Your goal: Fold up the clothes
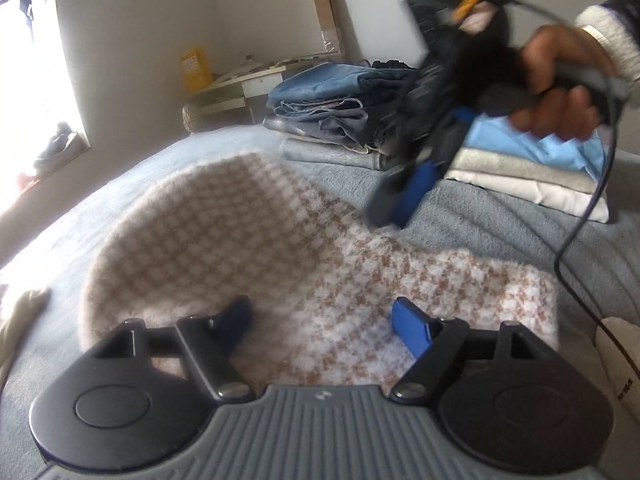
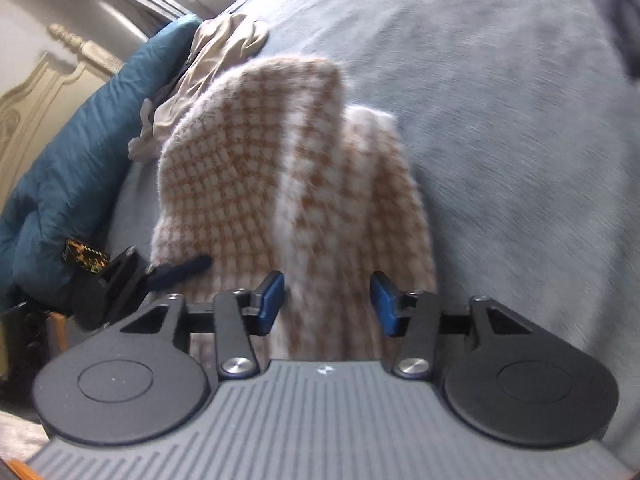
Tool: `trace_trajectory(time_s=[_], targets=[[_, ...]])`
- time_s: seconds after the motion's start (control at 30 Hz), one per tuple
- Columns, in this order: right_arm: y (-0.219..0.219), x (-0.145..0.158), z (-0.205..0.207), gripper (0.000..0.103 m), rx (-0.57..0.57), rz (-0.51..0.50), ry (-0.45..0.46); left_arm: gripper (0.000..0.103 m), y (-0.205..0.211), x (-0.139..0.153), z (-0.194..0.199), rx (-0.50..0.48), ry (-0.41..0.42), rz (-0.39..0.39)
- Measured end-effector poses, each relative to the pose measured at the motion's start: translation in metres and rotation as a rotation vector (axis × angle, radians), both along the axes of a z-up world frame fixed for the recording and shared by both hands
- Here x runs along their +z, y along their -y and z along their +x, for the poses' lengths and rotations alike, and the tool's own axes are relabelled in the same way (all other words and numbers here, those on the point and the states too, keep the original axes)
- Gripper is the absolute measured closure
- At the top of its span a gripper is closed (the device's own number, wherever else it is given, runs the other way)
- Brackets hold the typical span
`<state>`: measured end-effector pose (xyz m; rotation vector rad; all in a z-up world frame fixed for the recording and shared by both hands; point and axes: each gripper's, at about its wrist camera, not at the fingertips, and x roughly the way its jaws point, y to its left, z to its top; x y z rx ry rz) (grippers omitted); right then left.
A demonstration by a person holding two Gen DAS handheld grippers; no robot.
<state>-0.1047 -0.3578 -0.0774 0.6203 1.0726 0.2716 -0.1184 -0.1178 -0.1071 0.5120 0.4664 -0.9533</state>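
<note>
Houndstooth knit point(image 1: 280, 264) flat on grey-blue bed point(image 1: 500, 216), both tools released.

Left tool point(image 1: 324, 320) hovers with fingers spread over the knit's near edge; right tool point(image 2: 328, 304) likewise, gripping nothing. Fabric is fuzzy, thick, tan-and-white, partly doubled with one flap overlapping. I judge any pinch should take both layers at a corner, lifted level. Folded stacks point(image 1: 340, 120) sit beyond.

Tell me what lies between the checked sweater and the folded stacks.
In the left wrist view, bare grey-blue blanket separates the checked sweater from the folded stacks.
</note>
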Motion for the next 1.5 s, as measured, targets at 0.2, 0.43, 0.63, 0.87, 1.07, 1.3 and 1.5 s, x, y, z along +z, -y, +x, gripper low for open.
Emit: trace_trajectory(time_s=[0.2, 0.43, 0.63, 0.87, 1.07, 1.3, 1.5], targets=[[0.012, 0.005, -0.063, 0.05, -0.013, 0.019, -0.089, 0.025, 0.004, 0.001, 0.0, 0.027, -0.01, -0.005], [0.011, -0.05, -0.11, 0.045, -0.164, 0.235, -0.255, 0.025, 0.008, -0.001, 0.001, 0.036, 0.001, 0.007], [-0.005, -0.057, -0.107, 0.072, -0.144, 0.269, -0.219, 0.024, 0.01, -0.003, -0.001, 0.062, 0.007, 0.007], [-0.009, -0.022, -0.102, 0.083, -0.058, 0.042, -0.069, 0.025, 0.016, -0.002, 0.003, 0.078, -0.004, 0.005], [-0.027, -0.034, -0.093, 0.079, -0.009, -0.094, -0.077, 0.025, 0.026, -0.012, -0.006, 0.044, 0.065, 0.044], [-0.027, 0.025, -0.096, 0.079, 0.053, -0.26, 0.073, 0.025, 0.022, -0.013, -0.003, 0.036, 0.055, 0.026], [-0.064, 0.017, -0.082, 0.084, 0.198, -0.34, 0.113, 0.025, 0.021, -0.012, -0.005, 0.009, 0.063, 0.043]])
